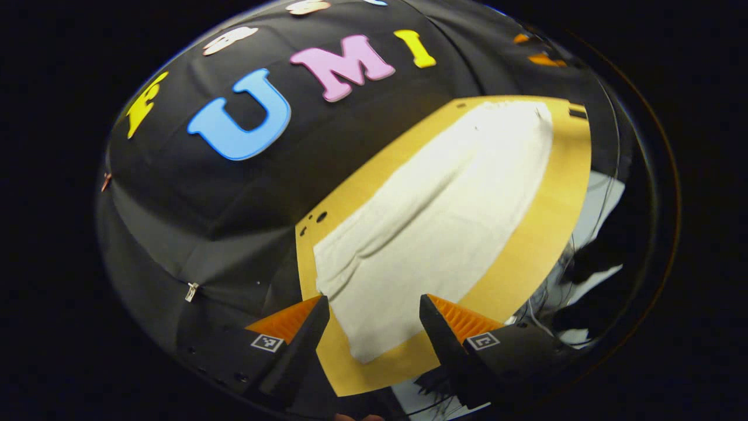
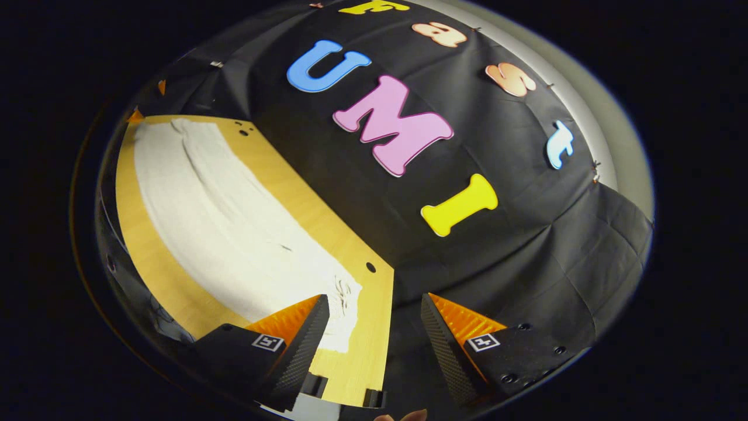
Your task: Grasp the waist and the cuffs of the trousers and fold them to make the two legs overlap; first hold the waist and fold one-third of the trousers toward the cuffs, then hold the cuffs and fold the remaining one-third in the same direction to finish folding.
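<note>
White trousers lie stretched lengthwise on a yellow wooden table. In the left gripper view one end of them lies just below my left gripper, which is open with nothing between its fingers. In the right gripper view the trousers run away toward the far left. Their near end, marked with dark creases or a print, lies beside my right gripper. That gripper hangs open over the table's right end and holds nothing.
The black cloth wall closes off the far side of the table. Small holes mark the tabletop near its corner. Past the table's edge sits a jumble of white and dark things.
</note>
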The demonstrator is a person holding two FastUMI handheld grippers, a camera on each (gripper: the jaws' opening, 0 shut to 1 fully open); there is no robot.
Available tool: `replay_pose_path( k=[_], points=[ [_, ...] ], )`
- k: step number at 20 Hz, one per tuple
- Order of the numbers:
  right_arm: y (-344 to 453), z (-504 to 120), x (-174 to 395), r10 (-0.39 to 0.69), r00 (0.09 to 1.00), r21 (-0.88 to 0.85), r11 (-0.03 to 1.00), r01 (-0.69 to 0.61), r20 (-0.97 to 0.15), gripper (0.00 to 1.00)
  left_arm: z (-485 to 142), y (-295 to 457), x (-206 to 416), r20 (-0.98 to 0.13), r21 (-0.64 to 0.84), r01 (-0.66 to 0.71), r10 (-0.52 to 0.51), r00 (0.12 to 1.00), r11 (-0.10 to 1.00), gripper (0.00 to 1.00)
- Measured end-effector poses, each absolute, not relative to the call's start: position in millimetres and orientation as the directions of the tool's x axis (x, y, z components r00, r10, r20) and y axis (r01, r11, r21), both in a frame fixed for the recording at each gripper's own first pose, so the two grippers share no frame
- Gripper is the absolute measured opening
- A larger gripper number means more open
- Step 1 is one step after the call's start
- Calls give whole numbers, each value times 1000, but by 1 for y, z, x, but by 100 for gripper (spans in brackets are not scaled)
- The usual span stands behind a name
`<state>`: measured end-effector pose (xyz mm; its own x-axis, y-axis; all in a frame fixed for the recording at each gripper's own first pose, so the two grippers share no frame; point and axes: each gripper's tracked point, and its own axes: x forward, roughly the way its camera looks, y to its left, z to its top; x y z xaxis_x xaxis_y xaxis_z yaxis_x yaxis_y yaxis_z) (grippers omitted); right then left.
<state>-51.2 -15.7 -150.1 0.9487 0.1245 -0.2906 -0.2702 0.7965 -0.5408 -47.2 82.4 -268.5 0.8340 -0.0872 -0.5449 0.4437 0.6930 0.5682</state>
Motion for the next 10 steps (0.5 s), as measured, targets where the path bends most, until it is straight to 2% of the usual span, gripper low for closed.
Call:
replay_pose_path(
  k=[5, 10],
  points=[
    [-22, -188, -61, 115, 921, -556, 766, -322, -373, 97, -350, 110, -47, -709, 583, 624, -49, 703, 519, 97],
    [-29, -203, -66, 107, 908, -540, 774, -332, -405, 97, -356, 115, -12, -734, 590, 665, -41, 678, 458, 94]
  ],
)
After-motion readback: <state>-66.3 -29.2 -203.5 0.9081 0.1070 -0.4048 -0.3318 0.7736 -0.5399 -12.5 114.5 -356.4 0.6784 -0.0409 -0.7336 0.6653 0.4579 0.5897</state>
